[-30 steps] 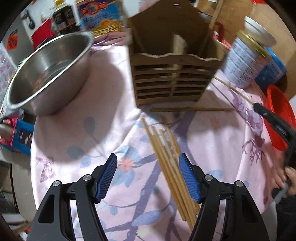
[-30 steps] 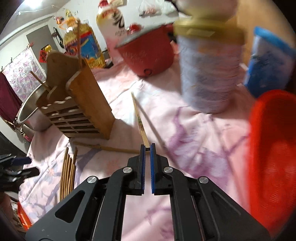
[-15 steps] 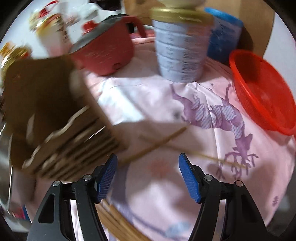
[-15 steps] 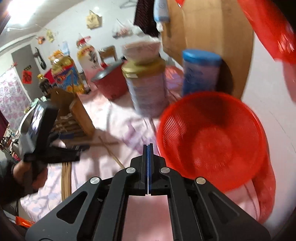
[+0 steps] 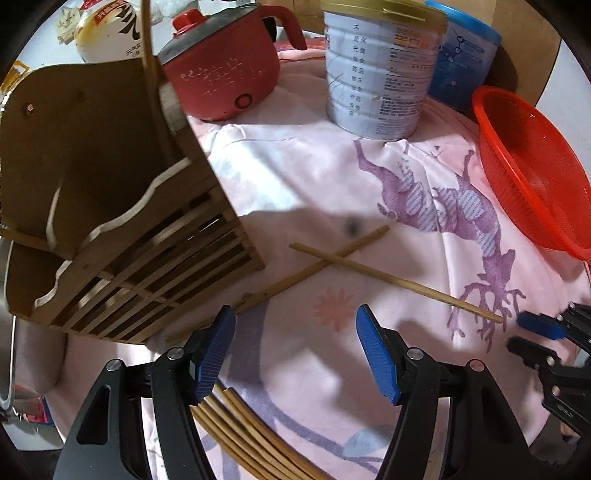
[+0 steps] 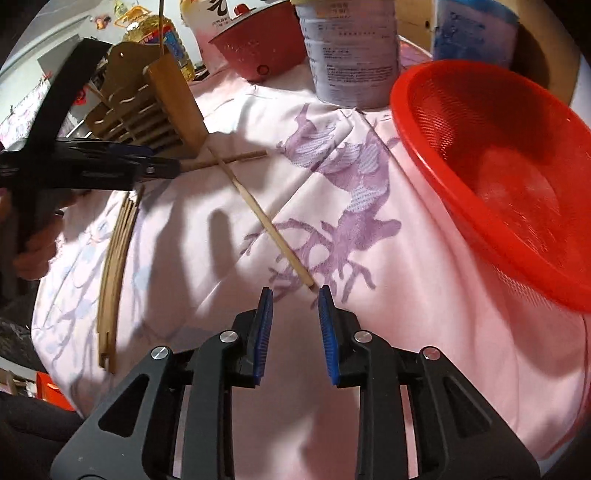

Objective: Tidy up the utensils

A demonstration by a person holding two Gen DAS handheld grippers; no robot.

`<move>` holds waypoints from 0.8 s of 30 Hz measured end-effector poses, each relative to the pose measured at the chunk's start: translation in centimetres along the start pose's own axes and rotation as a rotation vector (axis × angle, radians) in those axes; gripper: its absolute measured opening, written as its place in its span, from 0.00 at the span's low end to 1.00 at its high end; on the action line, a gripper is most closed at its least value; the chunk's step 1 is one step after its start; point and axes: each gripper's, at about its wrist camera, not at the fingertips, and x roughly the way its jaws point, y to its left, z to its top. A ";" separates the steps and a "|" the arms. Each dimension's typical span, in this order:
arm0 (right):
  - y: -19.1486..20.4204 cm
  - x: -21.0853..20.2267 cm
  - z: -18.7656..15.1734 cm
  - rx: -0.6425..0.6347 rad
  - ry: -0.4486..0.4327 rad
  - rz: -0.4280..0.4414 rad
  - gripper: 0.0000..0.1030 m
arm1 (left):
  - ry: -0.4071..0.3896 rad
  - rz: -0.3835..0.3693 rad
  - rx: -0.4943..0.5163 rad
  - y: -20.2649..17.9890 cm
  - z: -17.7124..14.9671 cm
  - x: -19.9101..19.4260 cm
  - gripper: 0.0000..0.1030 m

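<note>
While the right gripper (image 6: pixel 292 304) hovers with fingers parted at the near tip of a chopstick (image 6: pixel 264 221), the left gripper (image 5: pixel 295 343) gapes empty above the counter (image 5: pixel 306 199).

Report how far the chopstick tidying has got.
Done: one chopstick stands in the wooden holder. In hand: nothing; the right gripper, open, is at the tip of a crossed chopstick; the left gripper is open. Left: both crossed chopsticks and the bundle on the cloth.
</note>
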 end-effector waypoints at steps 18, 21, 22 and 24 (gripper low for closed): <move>-2.2 -12.0 1.6 0.019 -0.188 -0.096 0.06 | -0.053 -0.008 0.224 -5.1 4.5 3.2 0.63; -2.5 -13.5 2.0 0.052 -0.218 -0.090 0.06 | -0.024 -0.016 0.281 -6.1 4.7 5.0 0.44; -2.5 -13.8 2.1 0.063 -0.223 -0.091 0.06 | -0.017 -0.020 0.293 -6.2 4.7 5.4 0.37; -2.5 -14.0 2.2 0.077 -0.229 -0.097 0.06 | -0.027 -0.036 0.327 -6.4 4.4 5.7 0.29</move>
